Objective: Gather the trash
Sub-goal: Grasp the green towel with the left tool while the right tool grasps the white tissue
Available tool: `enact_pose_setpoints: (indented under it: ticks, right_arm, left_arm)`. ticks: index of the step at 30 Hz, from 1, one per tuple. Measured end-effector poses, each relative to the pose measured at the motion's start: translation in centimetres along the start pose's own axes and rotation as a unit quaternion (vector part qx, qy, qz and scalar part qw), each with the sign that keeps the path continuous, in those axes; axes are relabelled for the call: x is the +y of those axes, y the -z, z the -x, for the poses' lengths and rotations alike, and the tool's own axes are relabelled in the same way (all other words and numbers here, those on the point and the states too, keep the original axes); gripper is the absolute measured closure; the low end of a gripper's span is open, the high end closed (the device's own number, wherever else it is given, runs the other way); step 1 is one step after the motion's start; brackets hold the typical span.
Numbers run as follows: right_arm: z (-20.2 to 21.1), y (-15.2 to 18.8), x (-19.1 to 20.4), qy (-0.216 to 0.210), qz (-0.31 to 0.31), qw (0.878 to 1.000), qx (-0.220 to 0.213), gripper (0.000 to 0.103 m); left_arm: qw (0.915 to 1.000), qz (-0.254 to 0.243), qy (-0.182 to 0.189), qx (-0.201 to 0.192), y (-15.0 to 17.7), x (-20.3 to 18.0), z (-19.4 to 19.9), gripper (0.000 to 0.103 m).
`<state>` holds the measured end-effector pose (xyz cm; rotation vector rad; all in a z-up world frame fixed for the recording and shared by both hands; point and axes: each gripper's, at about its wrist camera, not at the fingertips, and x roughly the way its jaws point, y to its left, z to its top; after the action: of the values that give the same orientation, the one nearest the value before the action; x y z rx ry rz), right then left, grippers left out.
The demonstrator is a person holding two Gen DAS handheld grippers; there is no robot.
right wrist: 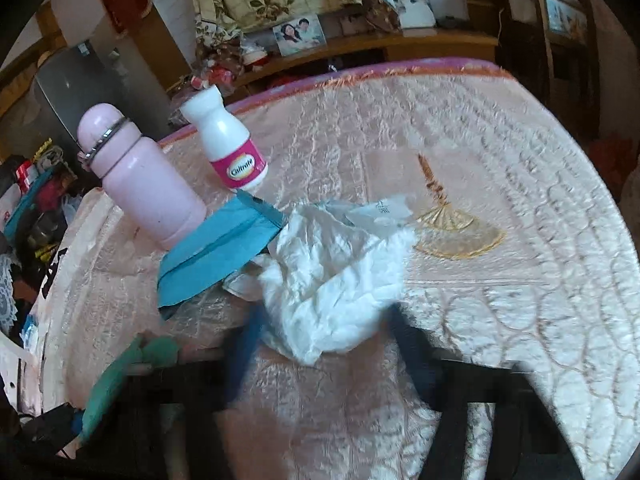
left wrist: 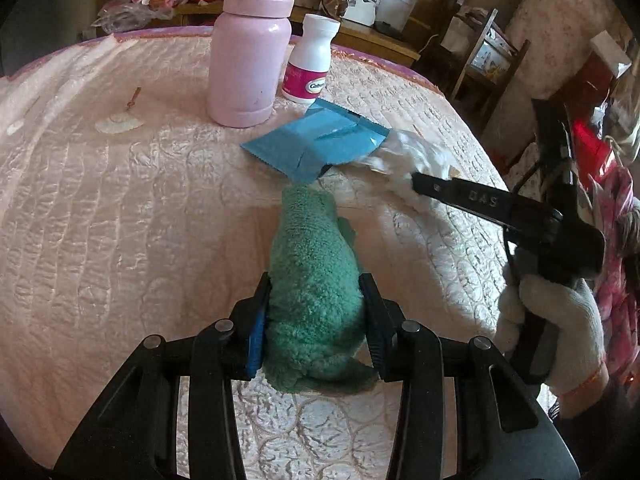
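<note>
While the left gripper (left wrist: 316,316) is clamped on a green cloth (left wrist: 312,280) lying lengthwise away from it, the right gripper (right wrist: 324,340) pinches crumpled white paper (right wrist: 332,276).

Your left gripper (left wrist: 316,320) points steeply down, jaws clamped on a green cloth (left wrist: 316,280). At 3 o'clock, your gloved right hand (left wrist: 560,328) angles its gripper (right wrist: 324,344) toward 10 o'clock, pinching tissue (right wrist: 332,276).

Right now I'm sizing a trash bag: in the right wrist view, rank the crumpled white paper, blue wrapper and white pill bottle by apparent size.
1. crumpled white paper, though it lies nearest the camera
2. blue wrapper
3. white pill bottle, farthest, so probably understated
</note>
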<state>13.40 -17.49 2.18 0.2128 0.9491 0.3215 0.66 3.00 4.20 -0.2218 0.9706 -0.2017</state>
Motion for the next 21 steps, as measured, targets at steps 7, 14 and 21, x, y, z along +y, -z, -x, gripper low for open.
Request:
enact_pose_setpoints:
  ticks: [7, 14, 21]
  right_arm:
    - [4.1, 2.8, -1.1, -0.04, 0.006, 0.999, 0.002, 0.083]
    - [9.1, 7.9, -1.9, -0.073, 0.019, 0.996, 0.046, 0.083]
    - [11.3, 12.6, -1.2, -0.054, 0.064, 0.991, 0.102, 0.052]
  left_arm:
    - [0.9999, 0.004, 0.008, -0.008, 0.5, 0.0, 0.9, 0.064]
    - [0.9997, -0.001, 0.024, -0.003, 2.3, -1.6, 2.9, 0.064]
    - [0.9993, -0.022, 0.018, 0.026, 5.8, -3.7, 3.8, 0.064]
